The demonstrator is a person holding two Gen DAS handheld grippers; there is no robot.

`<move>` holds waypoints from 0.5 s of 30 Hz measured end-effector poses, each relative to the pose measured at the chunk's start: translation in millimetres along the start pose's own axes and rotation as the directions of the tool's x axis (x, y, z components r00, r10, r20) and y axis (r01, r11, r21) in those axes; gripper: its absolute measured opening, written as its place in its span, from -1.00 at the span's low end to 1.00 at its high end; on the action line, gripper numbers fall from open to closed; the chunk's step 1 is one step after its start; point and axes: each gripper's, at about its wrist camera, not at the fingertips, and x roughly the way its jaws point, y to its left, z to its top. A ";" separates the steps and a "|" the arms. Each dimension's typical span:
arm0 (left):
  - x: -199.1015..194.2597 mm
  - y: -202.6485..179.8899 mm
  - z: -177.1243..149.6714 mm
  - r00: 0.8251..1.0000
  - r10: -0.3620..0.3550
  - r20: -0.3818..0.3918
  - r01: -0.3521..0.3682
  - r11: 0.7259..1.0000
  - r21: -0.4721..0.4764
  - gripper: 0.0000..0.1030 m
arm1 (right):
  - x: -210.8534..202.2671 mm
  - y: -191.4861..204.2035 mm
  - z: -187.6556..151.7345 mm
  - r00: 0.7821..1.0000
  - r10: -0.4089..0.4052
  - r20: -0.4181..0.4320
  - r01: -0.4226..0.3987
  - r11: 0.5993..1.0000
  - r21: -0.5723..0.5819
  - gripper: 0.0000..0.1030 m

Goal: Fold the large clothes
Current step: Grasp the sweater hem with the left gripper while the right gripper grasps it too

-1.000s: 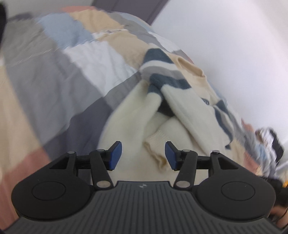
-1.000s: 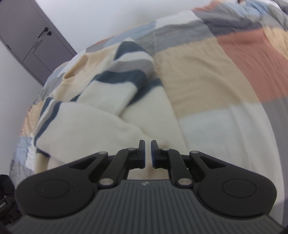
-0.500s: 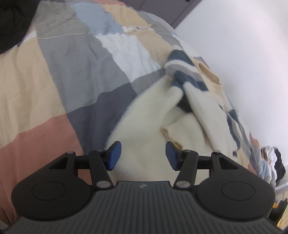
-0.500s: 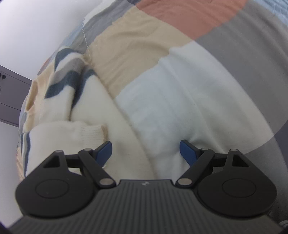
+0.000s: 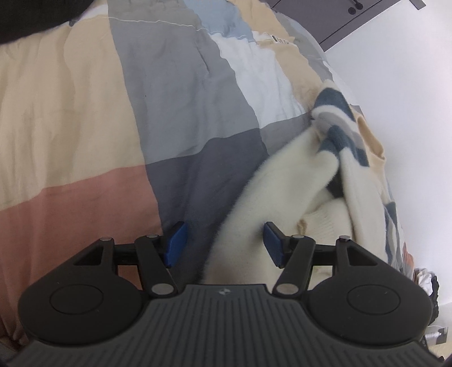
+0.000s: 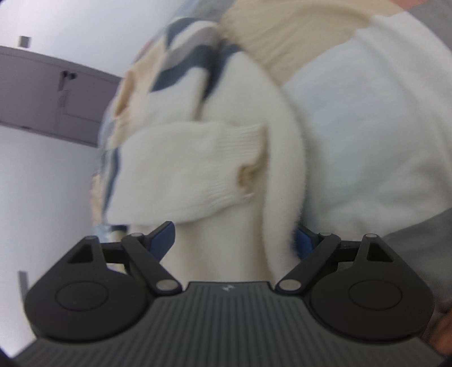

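A cream sweater with blue and grey stripes lies crumpled on the patchwork quilt. In the left wrist view its hem edge runs between the blue pads of my left gripper, which is open at the sweater's left side. In the right wrist view the sweater fills the middle, a ribbed cuff lying across it. My right gripper is open wide around the sweater's lower edge; the cloth hides part of the right pad.
The quilt has beige, grey, white and pink blocks. A white wall and a grey cabinet door stand beyond the bed. A black item lies at the far left. Clutter sits off the bed's right edge.
My right gripper opened from shut and moved in over the sweater's lower edge. My left gripper stayed open and shifted left, so the sweater now sits to its right.
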 end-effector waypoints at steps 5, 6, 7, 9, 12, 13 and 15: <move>7.4 -13.1 -4.1 0.997 -0.071 -0.037 0.074 0.994 0.082 0.30 | 0.1 2.3 -5.8 0.999 -0.042 -0.009 0.042 0.998 -0.036 0.68; 10.4 -17.6 -7.1 0.993 -0.100 -0.063 0.107 0.989 0.106 0.30 | 2.3 -1.8 -6.7 0.996 -0.091 -0.017 0.091 0.995 -0.027 0.66; 15.9 -22.4 -10.8 0.985 -0.132 -0.110 0.145 0.981 0.126 0.30 | 4.5 -6.1 -7.2 0.992 -0.123 -0.019 0.123 0.992 -0.013 0.53; 24.0 -31.3 -19.3 0.979 -0.132 -0.156 0.157 0.974 0.163 0.30 | 7.2 -11.7 -6.4 0.989 -0.145 -0.012 0.145 0.989 -0.007 0.44; 31.3 -39.1 -25.5 0.985 -0.084 -0.149 0.113 0.973 0.199 0.30 | 10.4 -6.0 -9.0 0.985 -0.170 0.000 0.170 0.984 -0.058 0.47; 32.6 -38.9 -25.5 0.985 -0.090 -0.146 0.117 0.975 0.187 0.28 | 12.2 -2.8 -10.4 0.984 -0.180 0.001 0.180 0.980 -0.082 0.46; 34.1 -37.3 -24.4 0.985 -0.100 -0.144 0.123 0.979 0.163 0.09 | 13.5 -2.3 -10.8 0.982 -0.186 0.009 0.186 0.978 -0.094 0.33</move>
